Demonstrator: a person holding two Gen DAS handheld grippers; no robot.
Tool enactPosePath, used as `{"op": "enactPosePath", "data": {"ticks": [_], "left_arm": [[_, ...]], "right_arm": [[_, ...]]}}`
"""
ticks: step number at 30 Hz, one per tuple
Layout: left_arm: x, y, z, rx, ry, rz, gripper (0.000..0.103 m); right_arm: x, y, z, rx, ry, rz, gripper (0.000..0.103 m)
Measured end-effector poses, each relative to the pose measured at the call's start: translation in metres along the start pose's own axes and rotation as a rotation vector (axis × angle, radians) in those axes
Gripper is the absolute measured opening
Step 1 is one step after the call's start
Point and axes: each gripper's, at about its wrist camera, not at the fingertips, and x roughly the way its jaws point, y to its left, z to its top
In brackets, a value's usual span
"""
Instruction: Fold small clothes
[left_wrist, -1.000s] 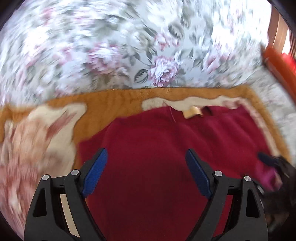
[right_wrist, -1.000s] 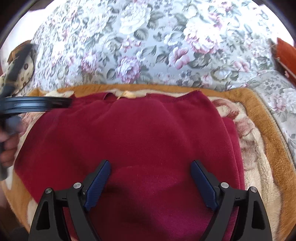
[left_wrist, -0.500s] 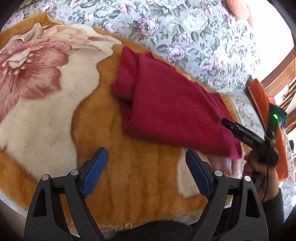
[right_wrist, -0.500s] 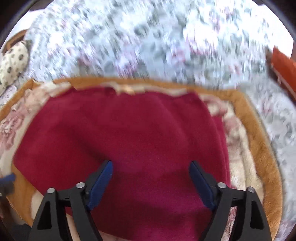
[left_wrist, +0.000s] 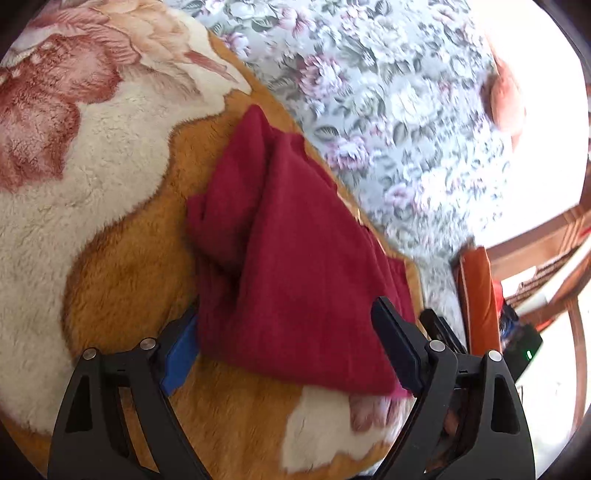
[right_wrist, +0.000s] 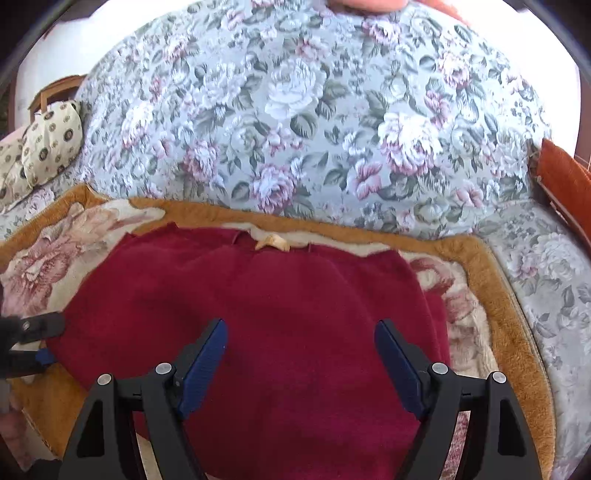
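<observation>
A folded dark red fleece garment (left_wrist: 295, 266) lies on a plush orange and cream flower blanket (left_wrist: 110, 258). My left gripper (left_wrist: 291, 343) is open, low at the garment's near edge; the cloth lies between its fingers, the left pad (left_wrist: 181, 350) partly tucked under the edge. In the right wrist view the garment (right_wrist: 280, 295) spreads wide with a tan neck label (right_wrist: 273, 242) at its far edge. My right gripper (right_wrist: 301, 354) is open just above the garment's near part. The left gripper's tips (right_wrist: 40, 328) show at the garment's left edge.
The blanket (right_wrist: 491, 280) covers a sofa with grey floral upholstery (right_wrist: 314, 122). An orange cushion (left_wrist: 478, 295) and wooden frame stand at the right. A patterned cream pillow (right_wrist: 51, 144) lies far left. My right gripper's body (left_wrist: 443, 328) shows behind the left one's right finger.
My left gripper swung away from above the garment, then moved in to its side edge, fingers now straddling the cloth. The right gripper pulled back slightly and stays open above the garment.
</observation>
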Motion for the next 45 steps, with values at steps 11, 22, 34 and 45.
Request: {"op": "enactPosePath", "data": {"ticks": [11, 22, 34, 45], "left_arm": [[-0.005, -0.013, -0.011, 0.049, -0.151, 0.178, 0.028], [0.002, 0.005, -0.009, -0.056, -0.124, 0.188, 0.031], [0.007, 0.0, -0.01, -0.019, -0.126, 0.235, 0.034], [0.01, -0.007, -0.012, 0.034, -0.126, 0.281, 0.034]], "right_arm": [[-0.008, -0.008, 0.006, 0.029, -0.125, 0.056, 0.079], [0.0, 0.001, 0.009, 0.016, -0.072, 0.184, 0.079], [0.01, 0.025, 0.019, 0.08, 0.005, 0.51, 0.079], [0.139, 0.122, 0.132, 0.162, 0.445, 0.684, 0.079]]}}
